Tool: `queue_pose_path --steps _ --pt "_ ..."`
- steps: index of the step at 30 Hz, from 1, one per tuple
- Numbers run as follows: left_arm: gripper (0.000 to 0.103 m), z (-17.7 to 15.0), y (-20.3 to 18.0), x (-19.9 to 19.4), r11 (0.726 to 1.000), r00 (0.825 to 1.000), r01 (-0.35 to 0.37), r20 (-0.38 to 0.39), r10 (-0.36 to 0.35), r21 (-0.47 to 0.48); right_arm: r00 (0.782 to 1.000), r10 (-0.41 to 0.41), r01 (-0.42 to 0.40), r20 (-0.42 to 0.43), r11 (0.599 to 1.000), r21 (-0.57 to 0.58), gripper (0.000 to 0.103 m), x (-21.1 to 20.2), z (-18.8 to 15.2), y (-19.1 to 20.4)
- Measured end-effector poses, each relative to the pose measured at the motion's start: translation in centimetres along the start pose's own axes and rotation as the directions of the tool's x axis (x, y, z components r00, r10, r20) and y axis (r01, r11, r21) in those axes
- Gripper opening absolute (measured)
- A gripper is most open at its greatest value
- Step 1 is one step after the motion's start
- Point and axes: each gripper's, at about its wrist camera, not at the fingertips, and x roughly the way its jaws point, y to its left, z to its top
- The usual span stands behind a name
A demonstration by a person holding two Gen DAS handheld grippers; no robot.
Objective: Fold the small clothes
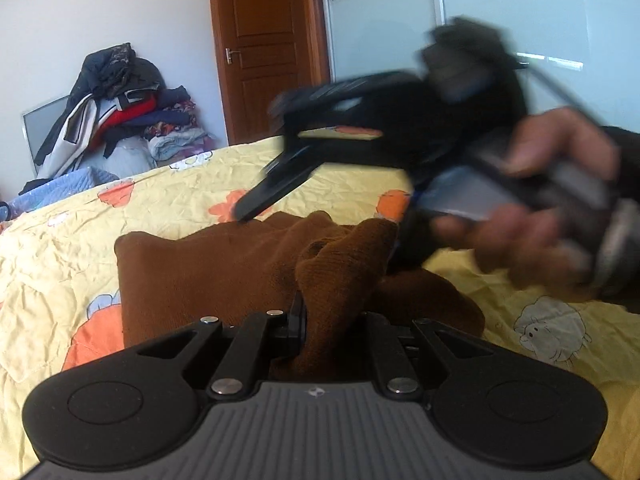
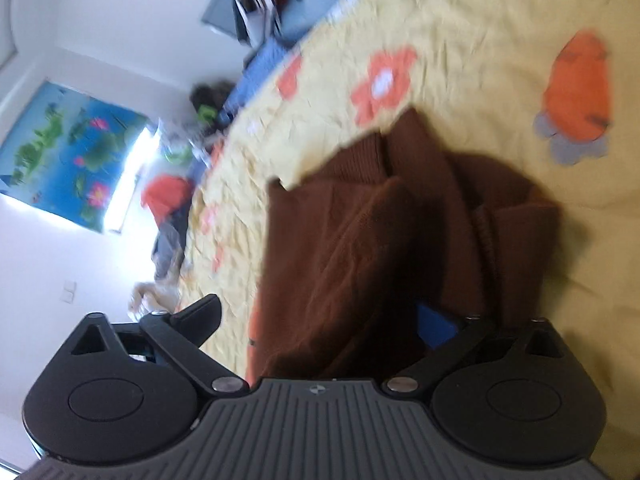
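Observation:
A brown knitted garment (image 1: 208, 264) lies bunched on a yellow quilt (image 1: 60, 240) with orange flowers. My left gripper (image 1: 332, 320) is shut on a raised fold of the brown garment, which hides its fingertips. My right gripper (image 1: 280, 160) hangs blurred above the garment's far edge, jaws spread, held by a hand (image 1: 540, 216). In the right wrist view the garment (image 2: 360, 248) lies between the wide-apart arms of the right gripper (image 2: 336, 320), which hold nothing; its fingertips are hidden by cloth.
A pile of clothes (image 1: 120, 108) stands at the far left by the wall. A wooden door (image 1: 268, 48) and a pale wardrobe (image 1: 520, 12) are behind the bed. A blue picture (image 2: 68, 152) hangs on the wall.

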Motion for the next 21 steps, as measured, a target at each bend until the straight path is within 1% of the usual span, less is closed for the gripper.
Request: queue_pose_path --steps 2,3,5,6,7,8,9,10,11,12,13,14,15,16,17,18,19,20,21 --pt "0.009 0.0 -0.6 0.0 0.999 1.000 0.002 0.017 -0.002 0.044 0.998 -0.053 0.054 0.015 0.997 -0.048 0.057 1.2 0.5 0.4" --pt "0.009 0.0 -1.0 -0.1 0.997 1.000 0.005 0.031 -0.008 0.073 0.996 -0.083 0.085 0.028 0.993 -0.079 0.019 1.3 0.8 0.6" --pt "0.009 0.4 -1.5 -0.4 0.994 0.997 0.022 0.071 -0.030 0.107 0.995 -0.058 0.070 0.084 0.987 -0.143 0.020 0.0 1.4 1.0" --pt "0.009 0.6 -1.7 -0.5 0.993 0.995 0.040 0.085 -0.049 0.112 0.991 -0.055 0.076 0.118 0.981 -0.180 0.020 -1.0 1.3 1.2" --pt "0.009 0.6 -1.8 -0.2 0.992 0.994 0.069 0.082 -0.079 0.109 0.986 -0.063 0.094 0.154 0.975 -0.200 0.020 -1.7 1.1 1.0" --pt "0.009 0.5 -1.9 0.5 0.989 0.993 0.104 0.052 -0.110 0.106 0.981 -0.085 0.119 0.172 0.973 -0.196 0.020 -2.3 0.9 0.1" --pt "0.009 0.1 -2.0 1.6 0.985 0.990 0.143 0.002 -0.144 0.096 0.975 -0.129 0.161 0.179 0.971 -0.176 0.020 -2.3 0.7 -1.2" --pt "0.009 -0.5 -2.1 2.6 0.983 0.986 0.165 -0.048 -0.162 0.078 0.969 -0.164 0.194 0.186 0.968 -0.157 0.017 -2.2 0.4 -2.5" --pt "0.010 -1.1 -2.2 3.0 0.984 0.986 0.164 -0.052 -0.160 0.065 0.971 -0.120 0.152 0.207 0.978 -0.146 0.015 -2.5 0.0 -3.5" --pt "0.011 -1.3 -2.1 2.5 0.984 0.986 0.166 -0.020 -0.165 0.058 0.971 -0.097 0.125 0.218 0.985 -0.122 0.016 -2.7 -0.2 -4.0" --pt "0.017 -1.2 -1.8 1.9 0.982 0.983 0.183 -0.012 -0.182 0.043 0.967 -0.091 0.121 0.239 0.987 -0.110 0.019 -3.0 -0.4 -4.1" --pt "0.030 -1.1 -1.2 1.3 0.976 0.976 0.219 -0.016 -0.218 0.018 0.961 -0.091 0.123 0.263 0.986 -0.109 0.025 -3.3 -0.5 -3.9" --pt "0.040 -0.9 -0.3 0.5 0.965 0.965 0.261 -0.018 -0.261 -0.007 0.954 -0.094 0.128 0.286 0.987 -0.102 0.035 -3.8 -0.5 -3.7" --pt "0.066 -0.9 0.7 -0.5 0.956 0.956 0.293 -0.005 -0.293 -0.029 0.944 -0.088 0.122 0.319 0.989 -0.088 0.053 -4.5 -0.5 -3.6" --pt "0.089 -1.0 2.0 -1.7 0.954 0.955 0.297 0.025 -0.296 -0.048 0.927 -0.090 0.124 0.365 0.990 -0.071 0.066 -5.6 -0.4 -3.6" --pt "0.094 -1.3 3.4 -3.0 0.957 0.959 0.280 0.064 -0.276 -0.070 0.905 -0.098 0.134 0.414 0.989 -0.059 0.087 -6.6 -0.5 -3.5" --pt "0.097 -1.6 5.1 -4.2 0.959 0.962 0.264 0.103 -0.254 -0.101 0.894 -0.111 0.149 0.434 0.987 -0.054 0.098 -7.3 -0.2 -3.7" --pt "0.097 -1.8 6.9 -5.0 0.956 0.964 0.252 0.124 -0.235 -0.148 0.892 -0.130 0.169 0.434 0.984 -0.052 0.099 -7.8 0.2 -3.9" --pt "0.097 -2.0 9.0 -5.3 0.946 0.968 0.240 0.129 -0.215 -0.220 0.894 -0.153 0.190 0.421 0.981 -0.048 0.098 -7.9 0.5 -4.2"
